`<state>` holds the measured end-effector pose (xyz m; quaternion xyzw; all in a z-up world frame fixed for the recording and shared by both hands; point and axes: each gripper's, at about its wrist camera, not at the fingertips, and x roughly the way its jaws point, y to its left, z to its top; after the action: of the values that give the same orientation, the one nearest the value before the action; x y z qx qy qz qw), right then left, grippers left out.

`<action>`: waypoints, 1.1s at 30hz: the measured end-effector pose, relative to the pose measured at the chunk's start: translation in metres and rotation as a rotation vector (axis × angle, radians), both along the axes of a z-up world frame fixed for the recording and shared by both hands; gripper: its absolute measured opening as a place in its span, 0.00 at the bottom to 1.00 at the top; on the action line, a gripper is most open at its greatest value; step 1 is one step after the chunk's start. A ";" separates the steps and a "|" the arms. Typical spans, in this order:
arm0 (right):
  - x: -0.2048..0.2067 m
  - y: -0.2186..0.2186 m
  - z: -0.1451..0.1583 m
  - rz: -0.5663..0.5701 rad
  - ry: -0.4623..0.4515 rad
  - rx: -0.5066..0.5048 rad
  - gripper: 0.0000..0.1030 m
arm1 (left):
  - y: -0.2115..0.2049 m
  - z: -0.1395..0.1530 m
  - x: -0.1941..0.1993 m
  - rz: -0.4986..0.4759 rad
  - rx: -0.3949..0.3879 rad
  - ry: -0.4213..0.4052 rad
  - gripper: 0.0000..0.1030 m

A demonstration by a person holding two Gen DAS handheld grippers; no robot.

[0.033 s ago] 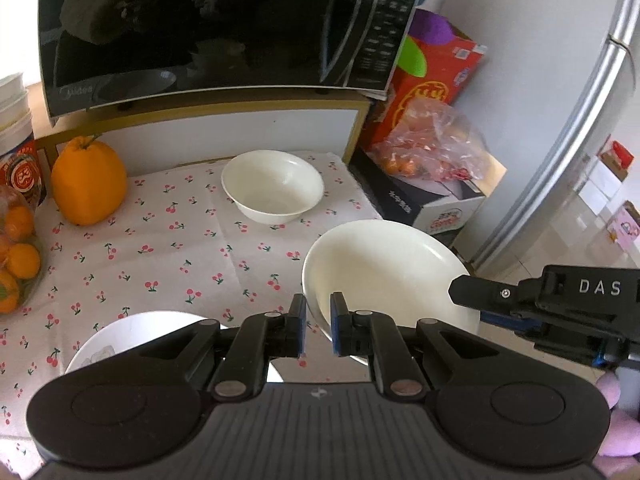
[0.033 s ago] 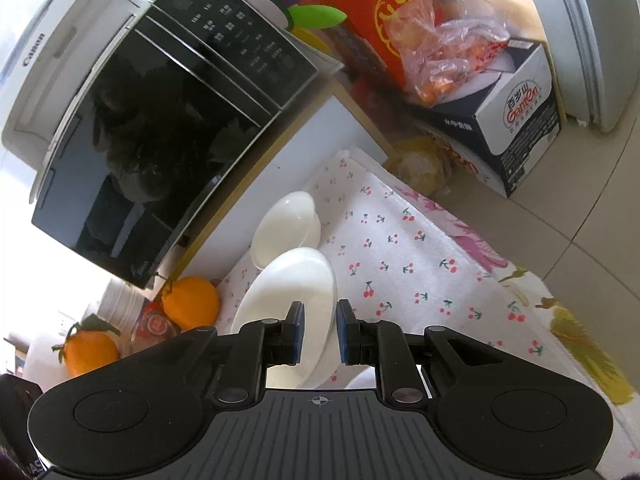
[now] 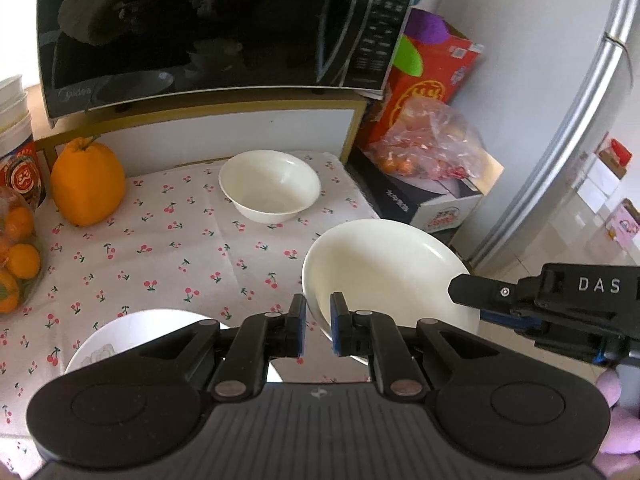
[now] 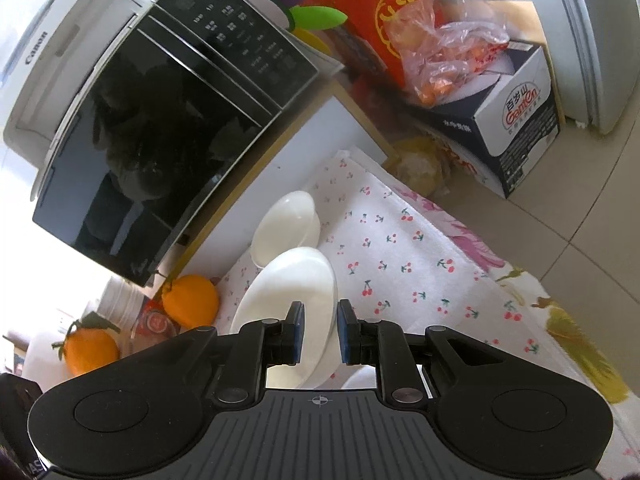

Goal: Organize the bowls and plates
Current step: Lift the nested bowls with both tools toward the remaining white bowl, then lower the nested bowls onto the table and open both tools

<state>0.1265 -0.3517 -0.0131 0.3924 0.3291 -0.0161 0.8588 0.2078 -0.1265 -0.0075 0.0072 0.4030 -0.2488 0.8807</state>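
A white deep plate (image 3: 384, 272) hangs tilted over the right edge of the cherry-print tablecloth (image 3: 160, 248), held from both sides. My left gripper (image 3: 318, 328) is shut on its near left rim. My right gripper (image 3: 466, 300) comes in from the right and is shut on the opposite rim. In the right wrist view the plate (image 4: 296, 292) stands edge-on between the right gripper's (image 4: 319, 332) pads. A white bowl (image 3: 270, 186) sits upright at the back of the cloth, also seen as the bowl (image 4: 286, 224) beyond the plate. A second white plate (image 3: 132, 336) lies flat at the near left, partly hidden by my left gripper.
A black microwave (image 3: 200, 28) overhangs the back of the table. A large orange fruit (image 3: 88, 182), a bag of small oranges (image 3: 16, 256) and stacked paper cups (image 3: 14, 120) stand at the left. A carton with bagged fruit (image 3: 424, 184) and a fridge (image 3: 580, 120) are on the right.
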 end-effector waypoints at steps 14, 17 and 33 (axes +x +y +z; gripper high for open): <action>-0.032 -0.006 0.010 0.022 0.102 -0.032 0.17 | -0.011 -0.003 -0.034 -0.076 0.058 0.032 0.12; -0.038 -0.007 0.011 0.027 0.117 -0.040 0.17 | -0.014 -0.005 -0.040 -0.090 0.078 0.035 0.12; -0.041 -0.002 -0.001 0.064 0.228 -0.057 0.18 | -0.023 -0.023 -0.052 -0.134 0.197 0.079 0.14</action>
<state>0.0853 -0.3539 -0.0146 0.3525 0.4364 -0.0425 0.8267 0.1554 -0.1496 -0.0307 0.1106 0.4587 -0.2663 0.8405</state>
